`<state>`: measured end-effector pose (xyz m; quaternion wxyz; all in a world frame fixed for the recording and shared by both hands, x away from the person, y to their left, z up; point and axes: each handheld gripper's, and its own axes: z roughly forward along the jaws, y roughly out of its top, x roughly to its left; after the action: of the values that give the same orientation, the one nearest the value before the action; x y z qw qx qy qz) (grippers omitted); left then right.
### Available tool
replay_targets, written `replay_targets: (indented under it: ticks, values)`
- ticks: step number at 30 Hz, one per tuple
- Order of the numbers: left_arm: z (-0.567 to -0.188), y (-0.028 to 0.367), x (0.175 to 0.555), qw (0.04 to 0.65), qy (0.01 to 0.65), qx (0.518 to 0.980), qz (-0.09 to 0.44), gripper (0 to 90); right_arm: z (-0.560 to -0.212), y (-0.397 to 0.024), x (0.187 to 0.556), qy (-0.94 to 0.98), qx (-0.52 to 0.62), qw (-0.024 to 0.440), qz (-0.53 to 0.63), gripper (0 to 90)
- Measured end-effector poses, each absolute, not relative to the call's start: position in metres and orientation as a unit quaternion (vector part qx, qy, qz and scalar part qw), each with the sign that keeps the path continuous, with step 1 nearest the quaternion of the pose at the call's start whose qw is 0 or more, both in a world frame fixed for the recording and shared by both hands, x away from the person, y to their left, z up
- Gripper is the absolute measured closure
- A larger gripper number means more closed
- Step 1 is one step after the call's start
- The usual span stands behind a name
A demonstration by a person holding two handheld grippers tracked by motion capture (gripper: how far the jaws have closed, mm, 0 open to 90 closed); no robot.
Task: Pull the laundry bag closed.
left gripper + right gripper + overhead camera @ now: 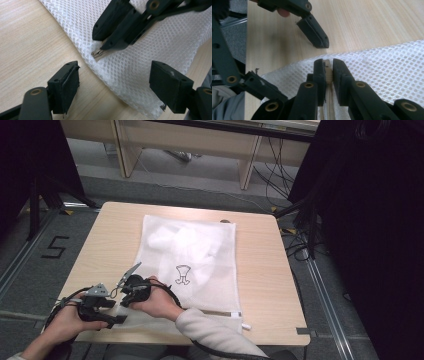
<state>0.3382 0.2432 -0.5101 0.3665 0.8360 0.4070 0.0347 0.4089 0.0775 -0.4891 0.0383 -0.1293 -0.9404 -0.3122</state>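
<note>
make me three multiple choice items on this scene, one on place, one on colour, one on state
1. Where on the mesh bag do both grippers work?
A. its far edge
B. its near left corner
C. its right edge

2. What colour is the bag?
A. white
B. blue
C. black

3. How do the grippers stand?
A. both open
B. both shut
C. left gripper open, right gripper shut on the zipper end

Answers: B, the high view shows both hands at the bag's near left corner on the table; A, the mesh is white in all views; C, the left gripper view shows its jaws wide apart around the bag's edge, and the right gripper view shows its jaws clamped on the beige zipper end.
</note>
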Motion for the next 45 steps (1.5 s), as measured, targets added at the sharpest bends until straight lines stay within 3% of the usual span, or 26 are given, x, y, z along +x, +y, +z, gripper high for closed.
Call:
replay_targets:
  ticks: [5,10,21,24,45]
  values:
    - [-0.507,0.249,0.343,0.345,0.383,0.856,0.038,28.6,-0.475,0.071,0.408,-0.94,-0.127,0.037,-0.315,81.8]
    - [-0.508,0.245,0.343,0.374,0.421,0.826,0.021,36.7,-0.466,0.066,0.408,-0.937,-0.119,0.031,-0.326,81.8]
    - [-0.508,0.243,0.346,0.391,0.443,0.806,-0.031,76.1,-0.464,0.063,0.403,-0.937,-0.124,0.035,-0.326,81.8]
    - [-0.507,0.243,0.345,0.397,0.452,0.798,-0.033,82.7,-0.466,0.06,0.403,-0.94,-0.122,0.033,-0.316,82.0]
    - [-0.503,0.243,0.343,0.401,0.458,0.792,-0.04,85.4,-0.48,0.049,0.397,-0.95,-0.126,0.038,-0.284,82.3]
